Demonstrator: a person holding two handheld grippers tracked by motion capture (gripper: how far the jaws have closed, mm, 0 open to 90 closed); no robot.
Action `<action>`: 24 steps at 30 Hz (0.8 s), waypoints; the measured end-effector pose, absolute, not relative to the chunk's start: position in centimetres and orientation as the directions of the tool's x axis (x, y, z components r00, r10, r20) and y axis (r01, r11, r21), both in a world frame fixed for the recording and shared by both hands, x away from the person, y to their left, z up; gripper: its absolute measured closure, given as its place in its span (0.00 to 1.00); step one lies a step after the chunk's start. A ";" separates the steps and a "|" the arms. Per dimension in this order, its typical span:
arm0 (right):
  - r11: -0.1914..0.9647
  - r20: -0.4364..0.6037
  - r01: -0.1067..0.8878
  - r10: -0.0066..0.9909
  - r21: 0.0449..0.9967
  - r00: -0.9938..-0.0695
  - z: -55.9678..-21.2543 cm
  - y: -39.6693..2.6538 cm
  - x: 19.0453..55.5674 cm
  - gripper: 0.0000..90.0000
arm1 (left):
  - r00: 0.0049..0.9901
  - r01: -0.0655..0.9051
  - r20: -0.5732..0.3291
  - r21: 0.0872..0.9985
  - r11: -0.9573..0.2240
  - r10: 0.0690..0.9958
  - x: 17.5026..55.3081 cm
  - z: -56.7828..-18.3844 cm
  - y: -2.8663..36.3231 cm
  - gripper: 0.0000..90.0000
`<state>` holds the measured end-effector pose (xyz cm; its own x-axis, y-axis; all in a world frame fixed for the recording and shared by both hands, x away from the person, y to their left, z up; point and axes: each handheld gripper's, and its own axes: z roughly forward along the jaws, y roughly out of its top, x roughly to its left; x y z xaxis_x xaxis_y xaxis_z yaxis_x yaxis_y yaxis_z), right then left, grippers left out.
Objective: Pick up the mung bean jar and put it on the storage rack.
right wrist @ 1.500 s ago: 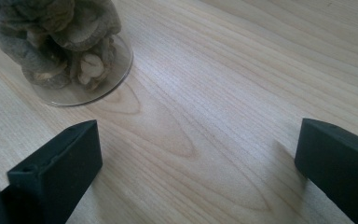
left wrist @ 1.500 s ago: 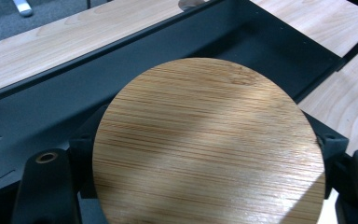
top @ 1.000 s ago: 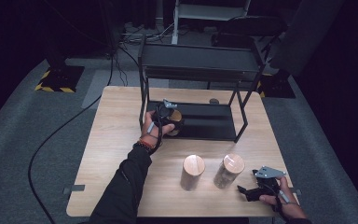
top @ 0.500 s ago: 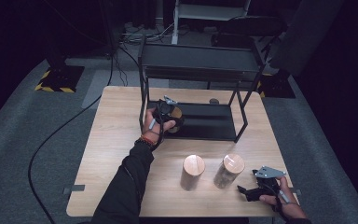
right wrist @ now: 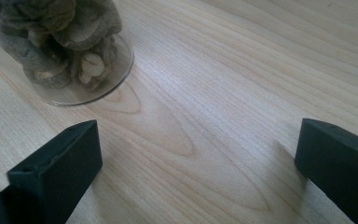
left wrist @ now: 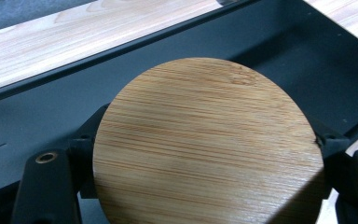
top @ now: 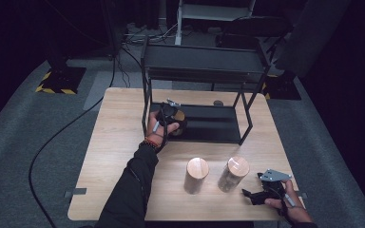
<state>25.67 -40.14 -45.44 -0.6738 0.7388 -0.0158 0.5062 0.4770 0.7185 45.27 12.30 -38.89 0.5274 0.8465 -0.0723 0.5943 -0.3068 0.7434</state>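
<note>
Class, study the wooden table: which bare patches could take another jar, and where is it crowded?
The light wooden table is bare along its left side, beside the black metal shelf rack, and at the front left corner. The rack's black lower tray is free right of the bamboo-lidded jar gripped in the left tongs. The front right is crowded: two bamboo-lidded glass jars and the right tongs.

Left arm in a dark sleeve stretched forward, left gripper (top: 171,115) with jaws clamped on something round held between them, right hand (top: 285,202) low at the near right edge, right gripper (top: 259,195) pointing left with jaws wide apart, nothing between them.
</note>
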 end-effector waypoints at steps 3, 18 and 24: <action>0.478 -0.016 0.505 0.737 0.719 -0.675 -45.4 -40.2 25.7 0.00 | 0.527 0.597 -0.068 0.739 -0.312 0.847 45.3 -39.1 12.2 0.26; 0.478 -0.015 0.505 0.737 0.718 -0.676 -45.4 -40.2 25.7 0.00 | 0.544 0.593 -0.052 0.730 -0.340 0.837 45.4 -39.8 11.5 0.26; 0.479 -0.015 0.505 0.737 0.718 -0.676 -45.4 -40.2 25.6 0.00 | 0.529 0.594 -0.061 0.739 -0.317 0.847 45.1 -40.2 11.4 0.25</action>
<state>25.65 -40.16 -45.43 -0.6762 0.7366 -0.0154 0.5051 0.4787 0.7181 45.06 11.37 -40.18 0.5287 0.8466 -0.0614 0.5940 -0.3174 0.7392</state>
